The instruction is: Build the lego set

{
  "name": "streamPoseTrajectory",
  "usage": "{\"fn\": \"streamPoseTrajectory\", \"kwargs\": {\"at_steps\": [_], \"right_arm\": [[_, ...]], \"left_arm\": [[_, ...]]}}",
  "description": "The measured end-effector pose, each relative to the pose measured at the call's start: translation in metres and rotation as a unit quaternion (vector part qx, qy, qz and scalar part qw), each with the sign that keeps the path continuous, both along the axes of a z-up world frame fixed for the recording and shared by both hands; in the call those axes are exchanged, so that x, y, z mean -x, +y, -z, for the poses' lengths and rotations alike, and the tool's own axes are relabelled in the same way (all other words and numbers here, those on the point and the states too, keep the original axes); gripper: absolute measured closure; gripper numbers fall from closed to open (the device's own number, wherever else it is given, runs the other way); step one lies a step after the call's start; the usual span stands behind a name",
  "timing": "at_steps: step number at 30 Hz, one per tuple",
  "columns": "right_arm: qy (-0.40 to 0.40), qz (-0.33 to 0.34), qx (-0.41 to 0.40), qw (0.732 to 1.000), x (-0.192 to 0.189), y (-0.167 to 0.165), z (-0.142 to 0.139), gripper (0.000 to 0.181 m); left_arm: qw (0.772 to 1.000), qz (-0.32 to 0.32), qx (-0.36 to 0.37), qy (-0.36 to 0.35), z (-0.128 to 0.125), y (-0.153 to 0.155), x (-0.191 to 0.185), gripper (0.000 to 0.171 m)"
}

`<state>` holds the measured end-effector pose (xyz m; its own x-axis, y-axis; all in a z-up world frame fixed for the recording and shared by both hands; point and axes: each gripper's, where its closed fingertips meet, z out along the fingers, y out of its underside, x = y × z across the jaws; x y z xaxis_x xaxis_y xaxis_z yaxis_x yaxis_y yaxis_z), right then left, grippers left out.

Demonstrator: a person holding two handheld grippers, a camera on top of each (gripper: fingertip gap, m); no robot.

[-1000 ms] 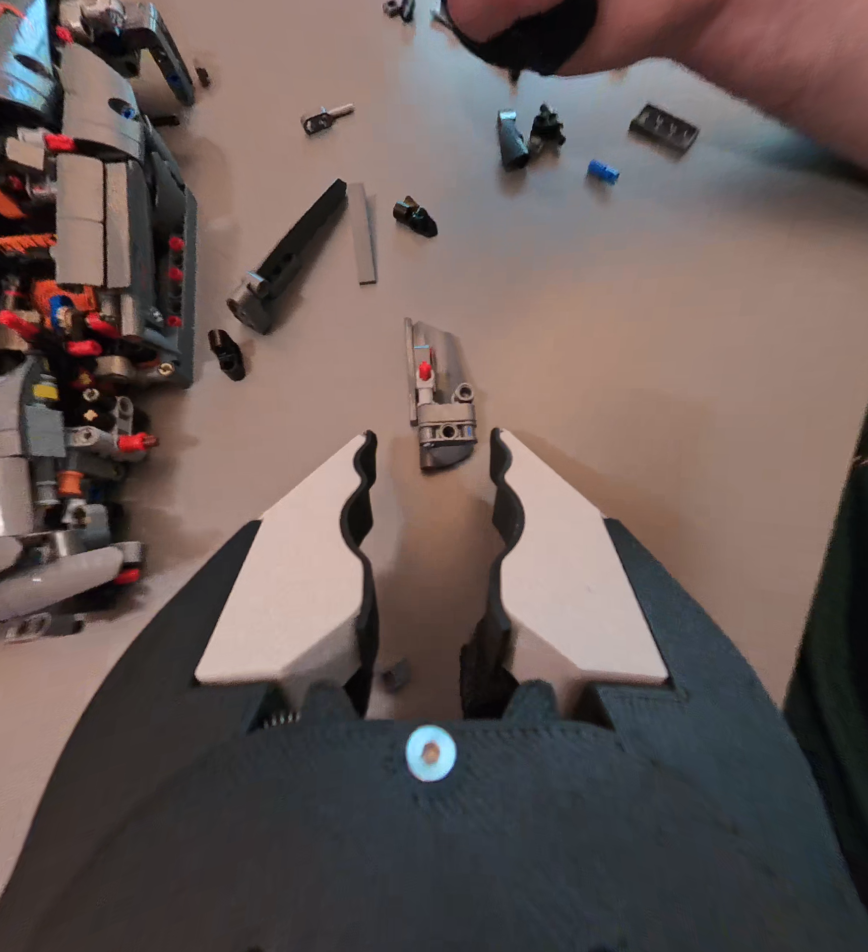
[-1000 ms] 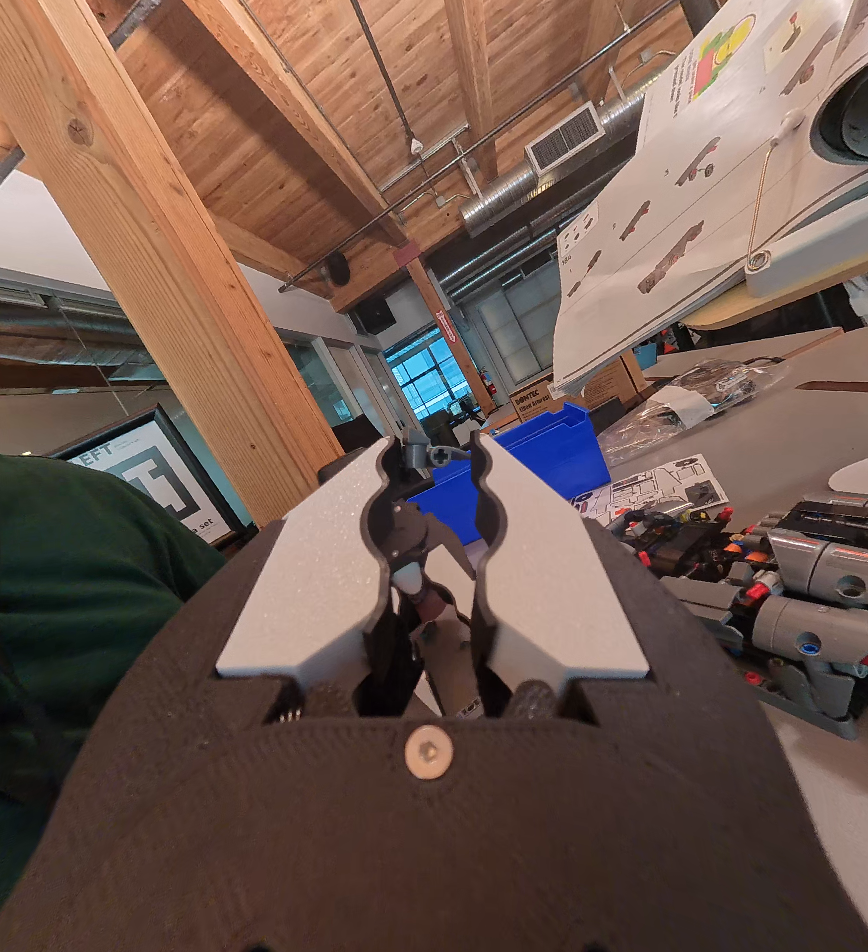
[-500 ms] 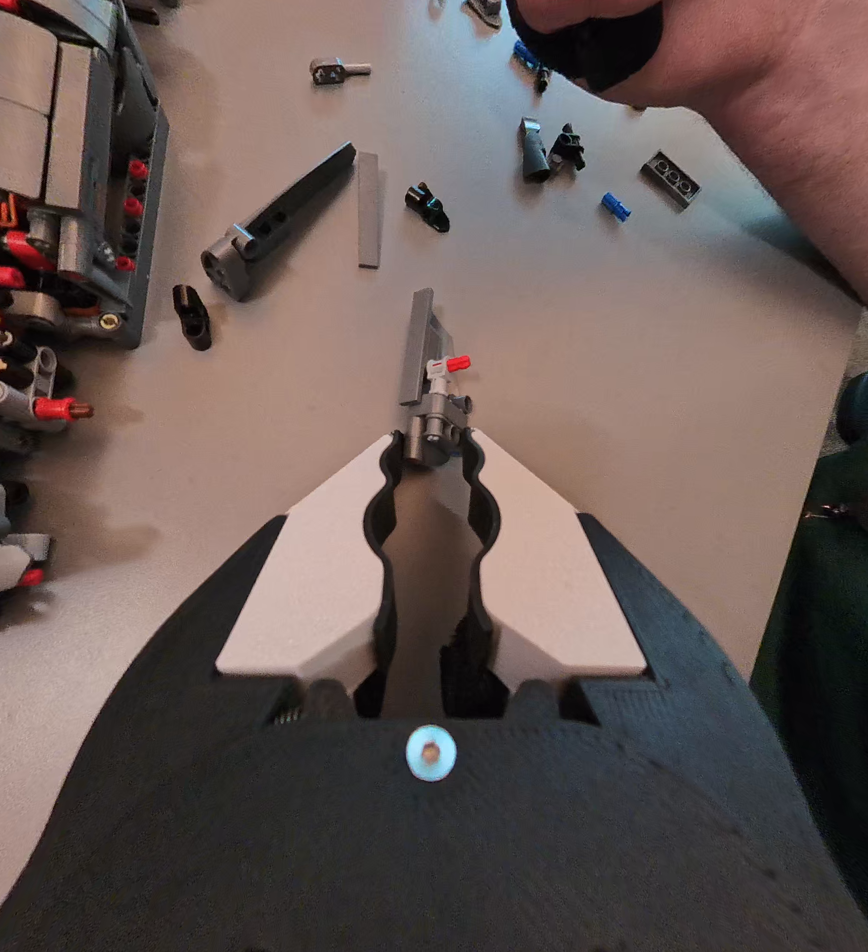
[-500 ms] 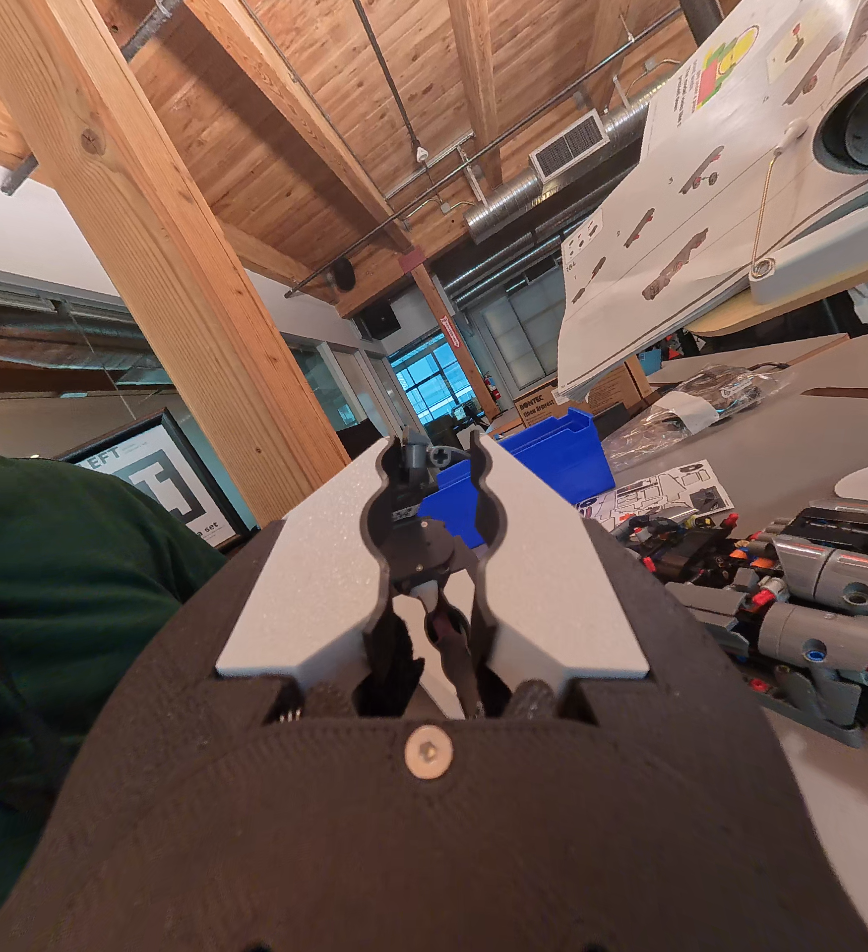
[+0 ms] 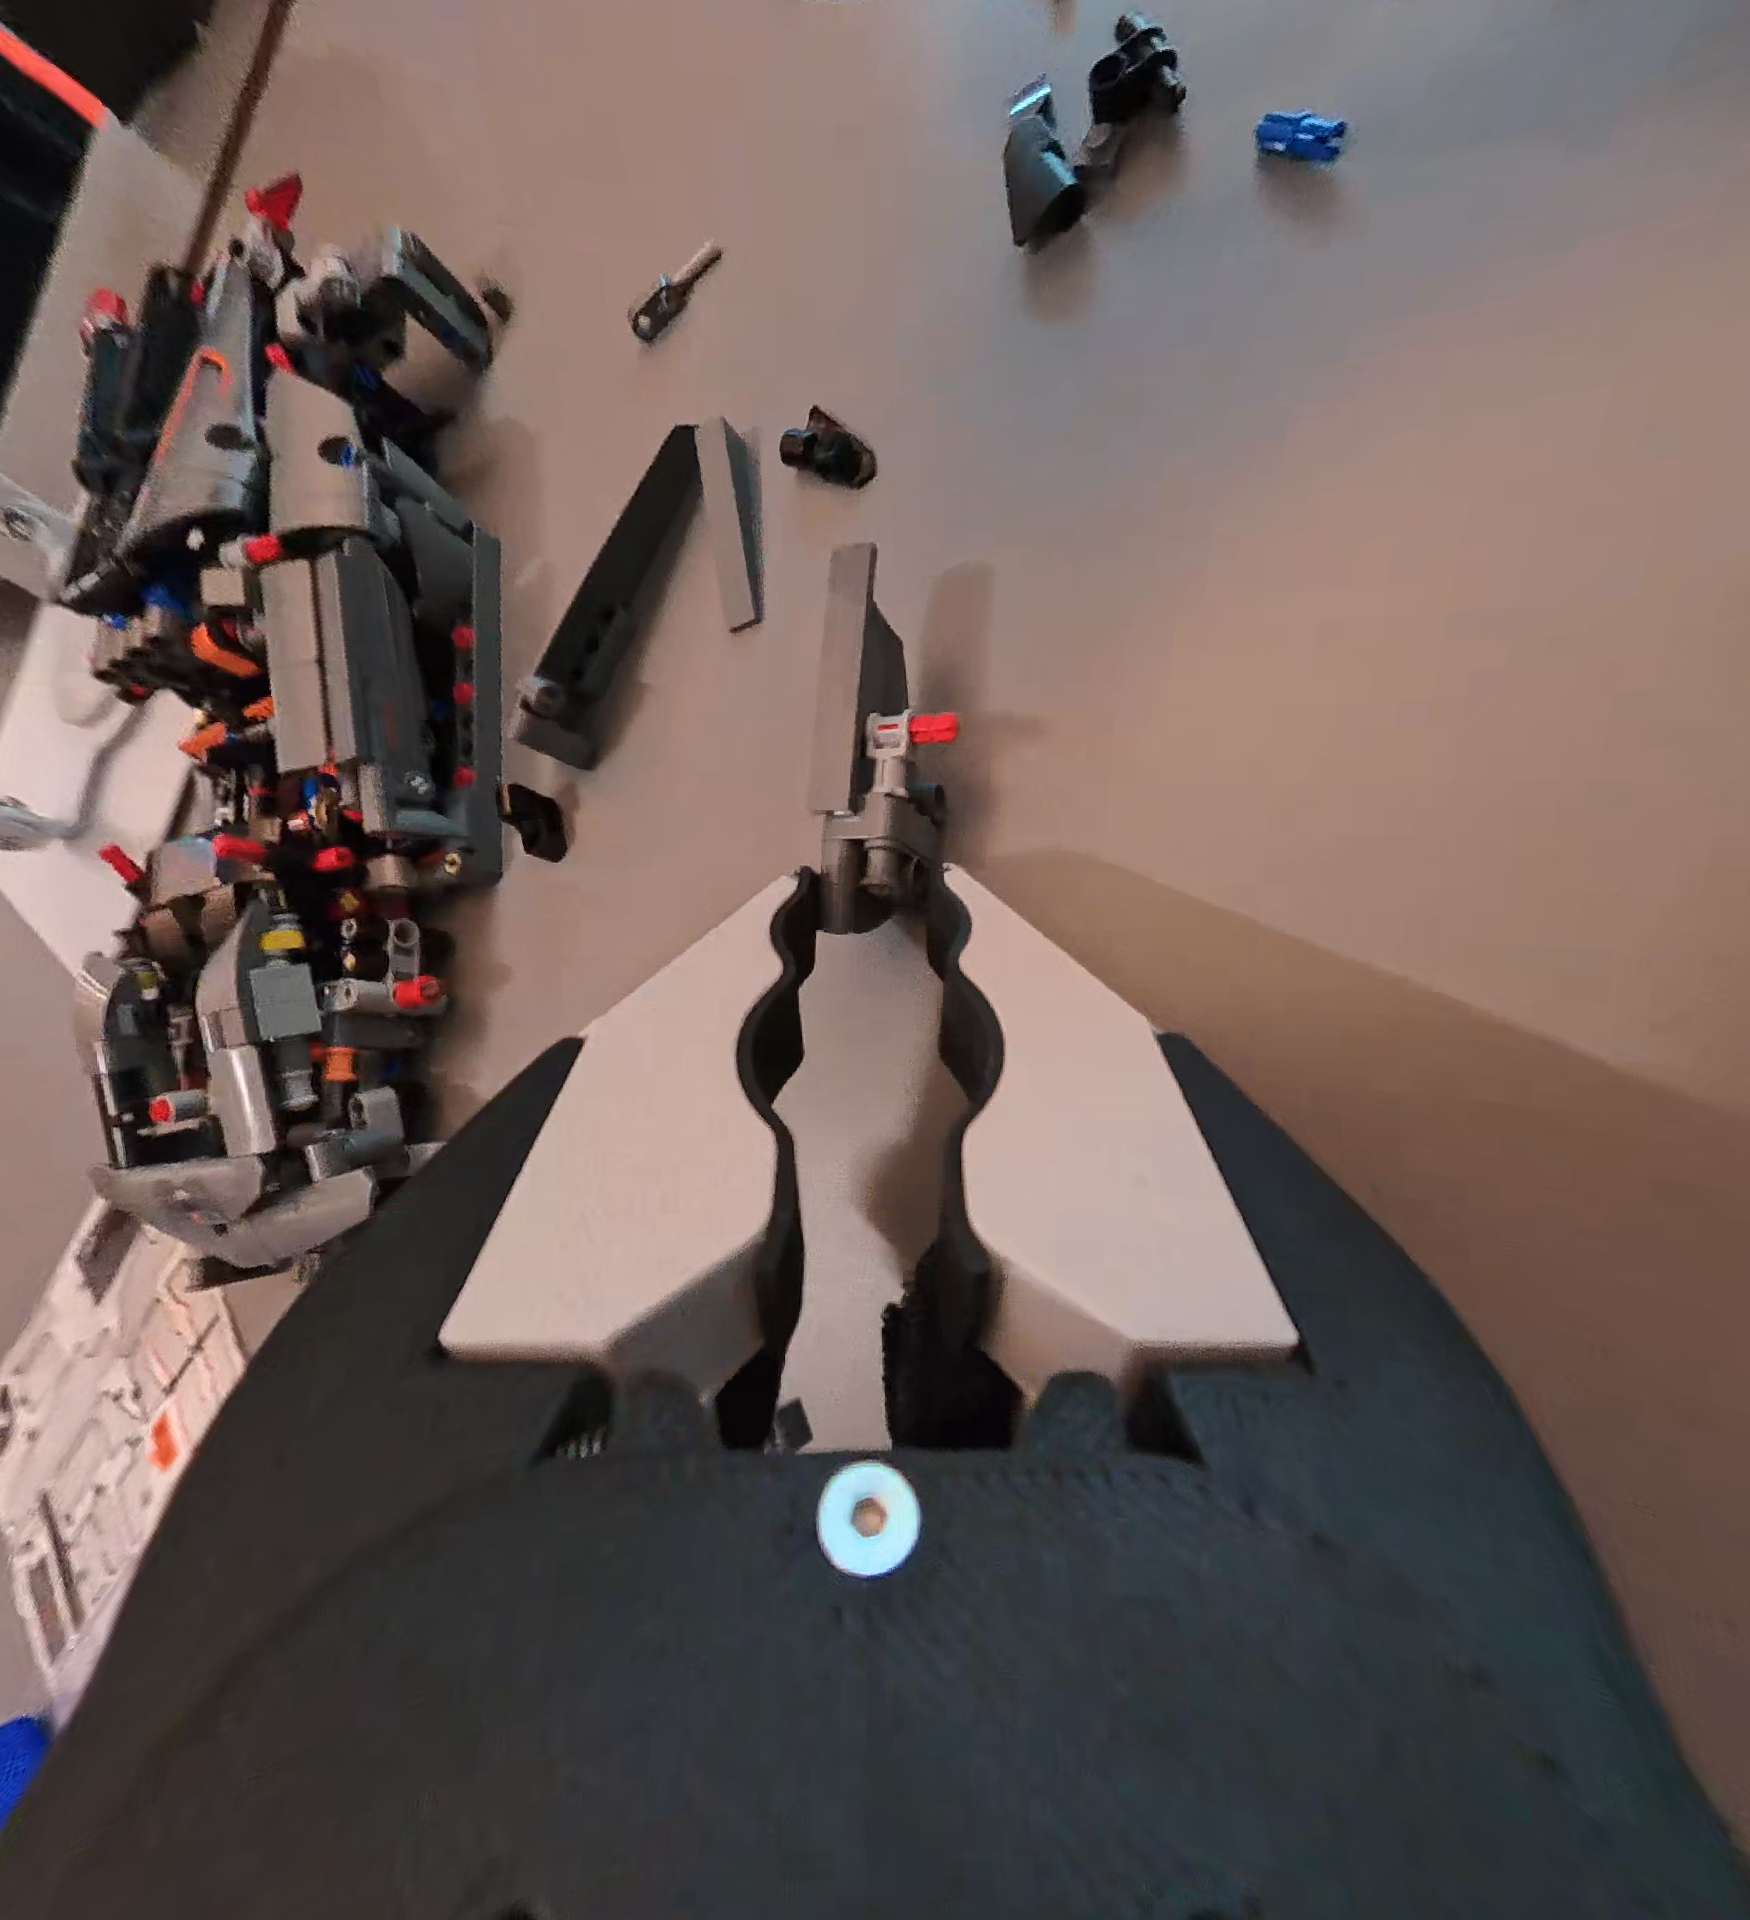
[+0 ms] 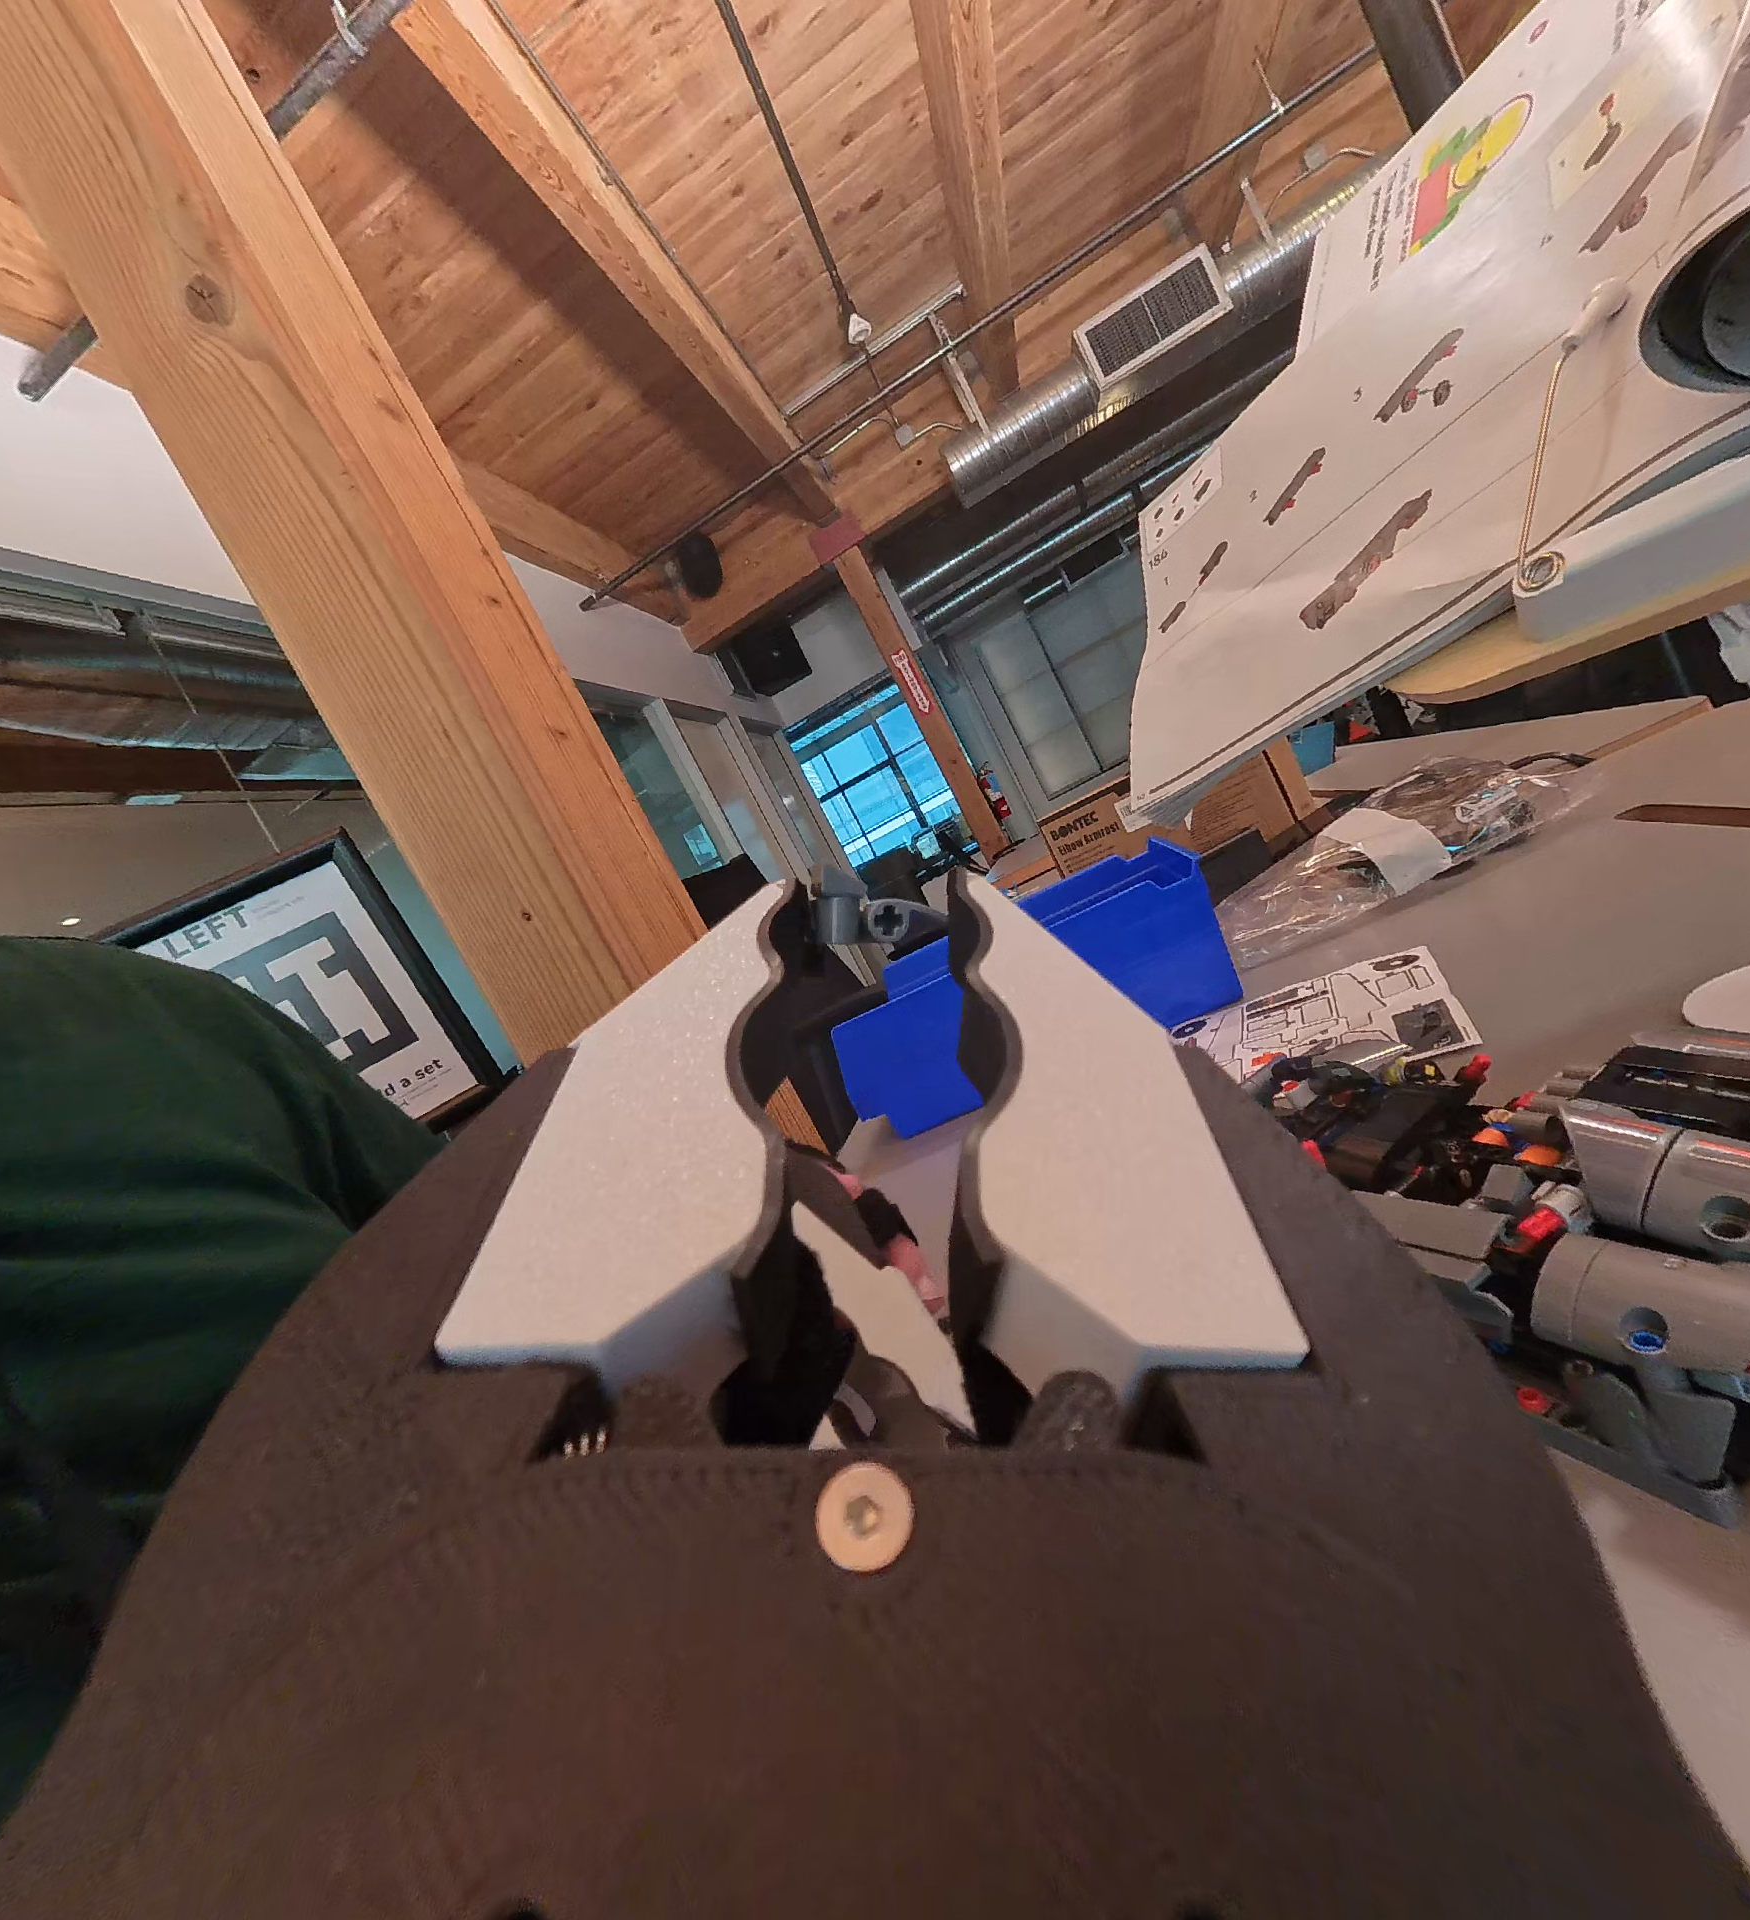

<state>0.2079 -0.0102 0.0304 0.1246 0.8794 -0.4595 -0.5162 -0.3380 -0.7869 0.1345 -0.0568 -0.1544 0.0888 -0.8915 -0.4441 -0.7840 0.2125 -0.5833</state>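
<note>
Grey sub-assembly (image 5: 866, 790) is pinched at the left gripper's (image 5: 871, 899) tips, raised above the table (image 5: 1370, 623), right of the model (image 5: 310, 727). Right gripper (image 6: 876, 914) points upward, jaws narrowly parted around a small grey connector (image 6: 866, 916).

A grey sub-assembly (image 5: 866, 727) with a long flat panel and a red pin is held above the table. The large grey-and-black model (image 5: 299, 748) lies at far left, with loose pieces scattered beyond.
</note>
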Motion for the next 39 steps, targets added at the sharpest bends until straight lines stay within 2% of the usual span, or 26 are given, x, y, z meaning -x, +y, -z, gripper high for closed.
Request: {"fn": "streamPoseTrajectory", "kwargs": {"at_steps": [8, 22, 39], "right_arm": [[0.0, 0.0, -0.002, 1.0, 0.0, -0.001, -0.001, 0.156], [0.002, 0.001, -0.005, 1.0, -0.001, -0.002, -0.003, 0.157], [0.002, -0.003, -0.013, 1.0, -0.001, -0.004, -0.004, 0.157]], "left_arm": [[0.998, 0.006, -0.055, 0.003, 0.0, -0.008, 0.0, 0.151], [0.999, 0.002, -0.043, -0.008, 0.001, -0.013, 0.001, 0.151], [0.993, -0.056, -0.102, 0.025, -0.003, 0.019, 0.035, 0.154]]}}
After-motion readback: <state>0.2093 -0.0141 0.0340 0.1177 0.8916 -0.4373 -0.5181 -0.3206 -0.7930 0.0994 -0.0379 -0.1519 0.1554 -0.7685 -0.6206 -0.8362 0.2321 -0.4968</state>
